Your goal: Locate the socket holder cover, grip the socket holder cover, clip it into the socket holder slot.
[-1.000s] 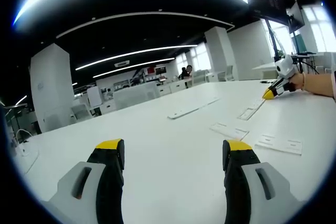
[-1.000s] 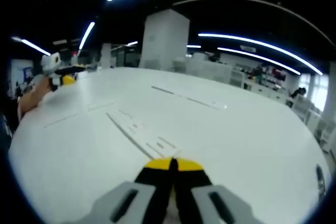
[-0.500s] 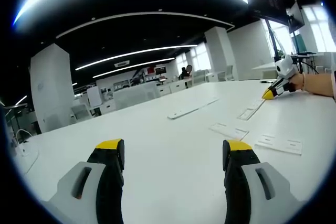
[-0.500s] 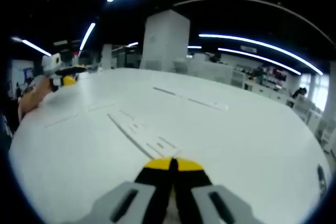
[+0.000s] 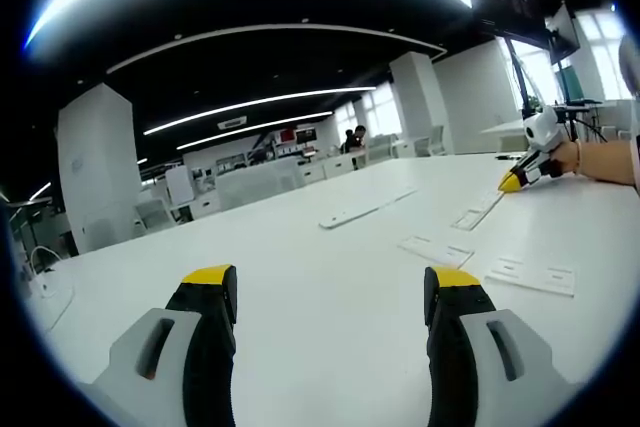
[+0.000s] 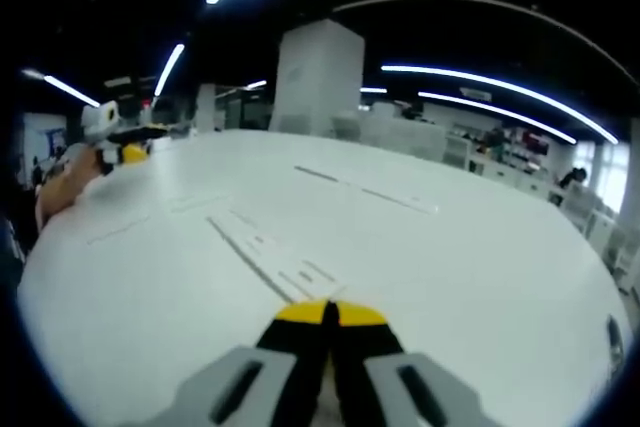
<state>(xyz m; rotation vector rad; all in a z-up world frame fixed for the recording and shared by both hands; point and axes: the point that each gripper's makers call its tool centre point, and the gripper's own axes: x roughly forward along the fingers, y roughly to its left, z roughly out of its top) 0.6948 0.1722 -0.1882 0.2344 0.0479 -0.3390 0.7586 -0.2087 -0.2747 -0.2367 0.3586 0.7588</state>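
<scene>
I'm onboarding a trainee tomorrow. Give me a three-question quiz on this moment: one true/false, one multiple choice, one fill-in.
1. True or false: the left tongs are shut.
2. The right tongs are: A) wide open B) shut C) clamped on a mug.
3. Fill in: the flat white cover pieces lie on the white ____.

Key: 1 false, they stand open above bare table. 2 B, the yellow tips meet. 3 table.

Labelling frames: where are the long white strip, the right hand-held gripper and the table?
long white strip (image 5: 365, 209), left gripper view, mid-length.
right hand-held gripper (image 6: 329, 313), right gripper view, shut tips.
table (image 6: 480, 277), right gripper view, bare top.
</scene>
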